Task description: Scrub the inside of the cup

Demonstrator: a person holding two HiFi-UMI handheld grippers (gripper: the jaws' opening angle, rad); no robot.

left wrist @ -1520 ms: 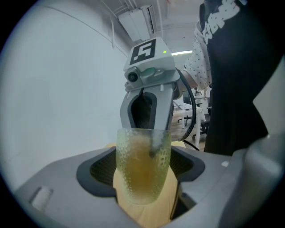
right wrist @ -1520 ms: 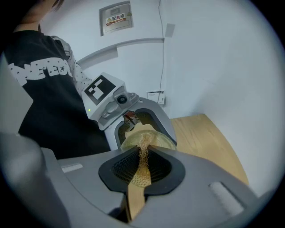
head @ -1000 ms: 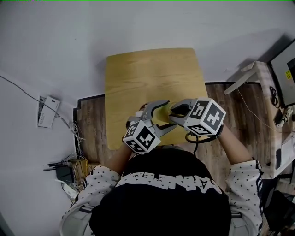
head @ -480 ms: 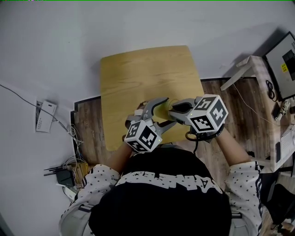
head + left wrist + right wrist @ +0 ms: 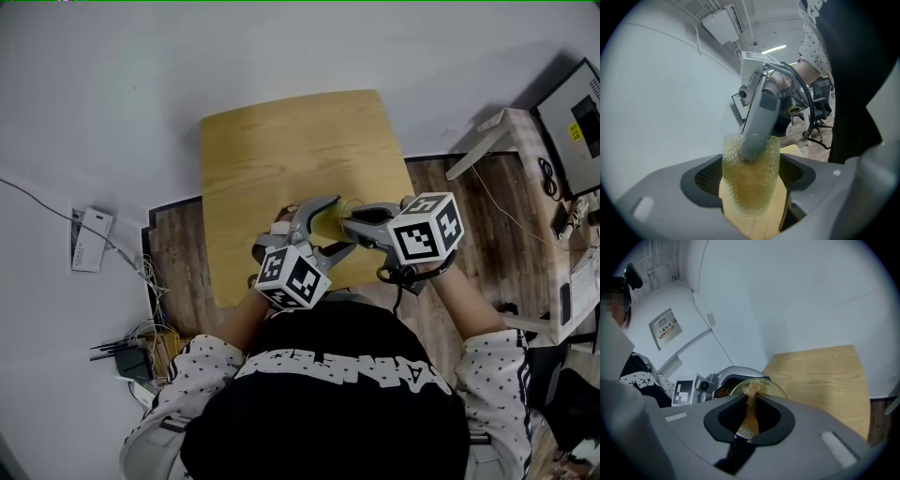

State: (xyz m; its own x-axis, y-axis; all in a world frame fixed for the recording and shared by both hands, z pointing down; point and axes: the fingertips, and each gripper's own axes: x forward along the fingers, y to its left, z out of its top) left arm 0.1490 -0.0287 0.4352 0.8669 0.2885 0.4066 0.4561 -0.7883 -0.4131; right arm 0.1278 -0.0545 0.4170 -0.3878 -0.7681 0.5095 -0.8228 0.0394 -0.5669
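A yellow-green dimpled cup (image 5: 751,180) is tilted above the wooden table (image 5: 291,150), and my left gripper (image 5: 750,187) is shut on it, one pad on each side. In the head view the cup (image 5: 325,222) shows between the two grippers near the table's front edge. My right gripper (image 5: 750,420) is shut on a golden fibrous scrubber (image 5: 751,408). Its narrow tips reach down into the cup's mouth (image 5: 751,149). Through the right gripper view I see the cup's rim (image 5: 774,389) and the left gripper (image 5: 712,383) behind it. The cup's bottom is hidden.
The small table stands against a white wall. On the floor at the left lie a power strip (image 5: 89,239) and a tangle of cables (image 5: 141,349). A white desk (image 5: 525,141) with a monitor (image 5: 577,108) stands at the right. My torso is close to the table's front edge.
The right gripper has turned a little with its tips still in the cup. The left gripper keeps the cup in the same place.
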